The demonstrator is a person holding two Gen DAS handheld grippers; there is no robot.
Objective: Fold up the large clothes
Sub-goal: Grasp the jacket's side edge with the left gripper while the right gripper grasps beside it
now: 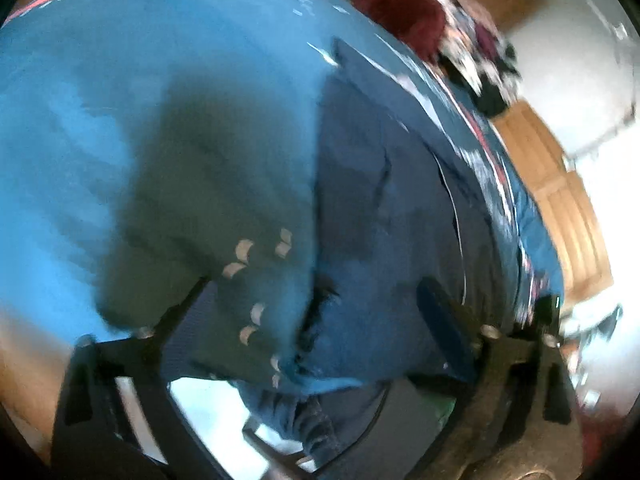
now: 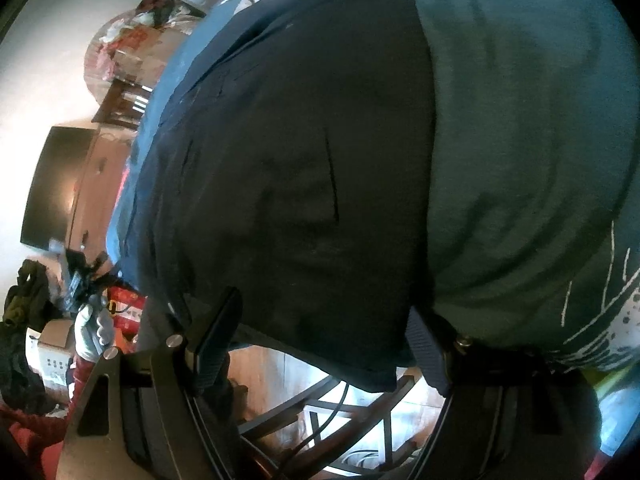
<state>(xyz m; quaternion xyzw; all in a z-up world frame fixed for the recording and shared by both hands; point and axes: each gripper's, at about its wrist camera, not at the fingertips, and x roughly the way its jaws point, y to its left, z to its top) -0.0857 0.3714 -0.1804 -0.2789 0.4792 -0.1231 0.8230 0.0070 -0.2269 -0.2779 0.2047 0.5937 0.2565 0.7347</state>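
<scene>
A dark navy garment (image 2: 288,184) lies flat on a blue cover (image 2: 168,72), and a grey-green garment with white print (image 2: 528,140) overlaps its right side. My right gripper (image 2: 322,342) is open, and the navy garment's near edge lies between its wide-apart fingers. The left wrist view is blurred. It shows the grey-green garment (image 1: 208,184) beside the navy cloth (image 1: 380,208) on the blue cover (image 1: 100,80). My left gripper (image 1: 312,320) is open, with the seam of the two garments between its fingers.
The covered surface ends close to both grippers, with wooden floor (image 2: 280,364) and a dark metal frame (image 2: 340,404) below. A gloved hand (image 2: 90,328) shows at far left. Cluttered clothes (image 1: 472,40) lie beyond the far edge, and a dark cabinet (image 2: 52,184) stands by the wall.
</scene>
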